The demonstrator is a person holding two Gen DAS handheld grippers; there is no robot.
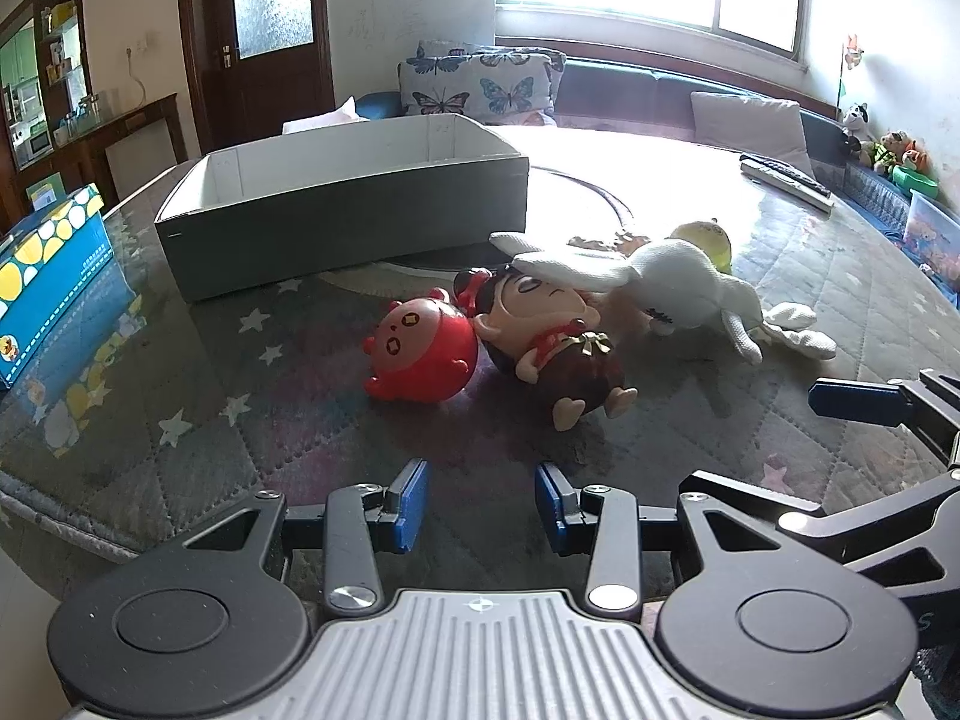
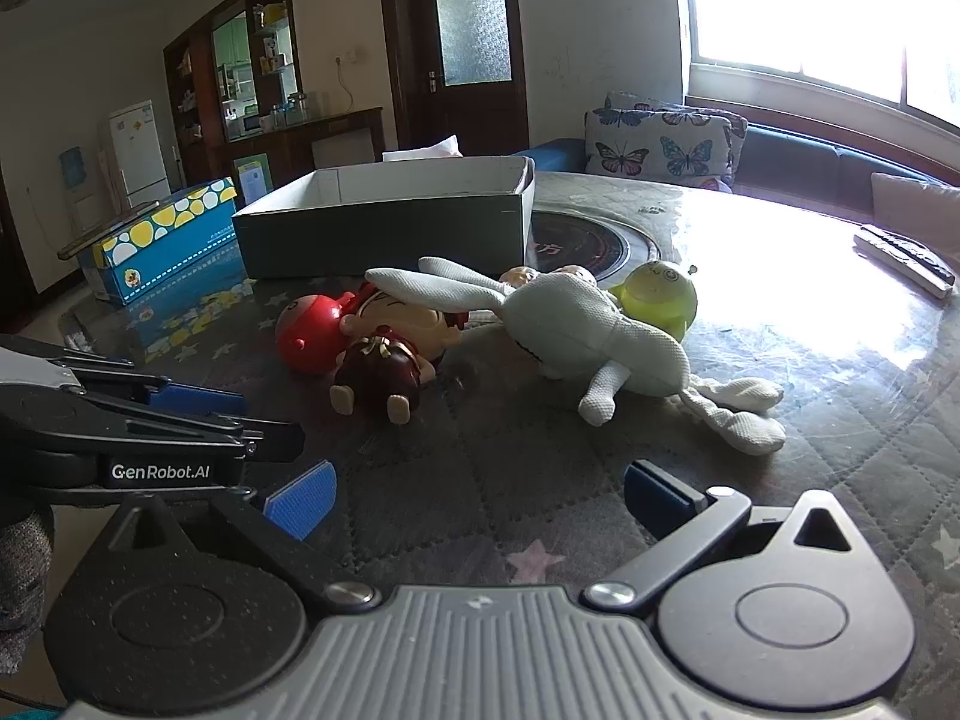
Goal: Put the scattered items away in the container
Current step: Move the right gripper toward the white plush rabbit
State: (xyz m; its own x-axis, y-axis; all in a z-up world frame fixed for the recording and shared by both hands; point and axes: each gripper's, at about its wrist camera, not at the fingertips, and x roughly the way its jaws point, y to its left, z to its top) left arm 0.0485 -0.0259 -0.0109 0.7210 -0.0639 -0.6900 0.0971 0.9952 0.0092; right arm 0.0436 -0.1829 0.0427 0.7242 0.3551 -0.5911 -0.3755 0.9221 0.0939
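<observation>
Left wrist view looks across a round glass-topped surface [image 1: 690, 192] laid over a quilted, star-patterned cloth. At twelve o'clock from the left gripper [image 1: 481, 504] lies a heap of toys: a glossy red round plastic figure [image 1: 420, 357], touching it a brown-dressed big-headed doll with red hair bows [image 1: 552, 342], and just beside that a limp white knitted rabbit [image 1: 672, 291] whose long ear drapes over the doll's head. A yellow-green plastic ball figure [image 2: 660, 297] peeks from behind the rabbit. At about eleven o'clock, beyond the heap, sits the open grey cardboard box with a white inside [image 1: 342, 222], which looks empty from here, so I judge the tidying has not begun.

The left gripper's jaws stand narrowly apart and hold nothing. The right gripper [image 2: 480, 495], coming in from three o'clock in the left view, has its jaws spread wide, also holding nothing. That wide spread suits the bulky rabbit straight ahead of it. Both tools hang low and near the heap, probably lining up for a first pick. A blue carton with yellow spots [image 1: 51, 282] stands at nine o'clock, well apart.
</observation>
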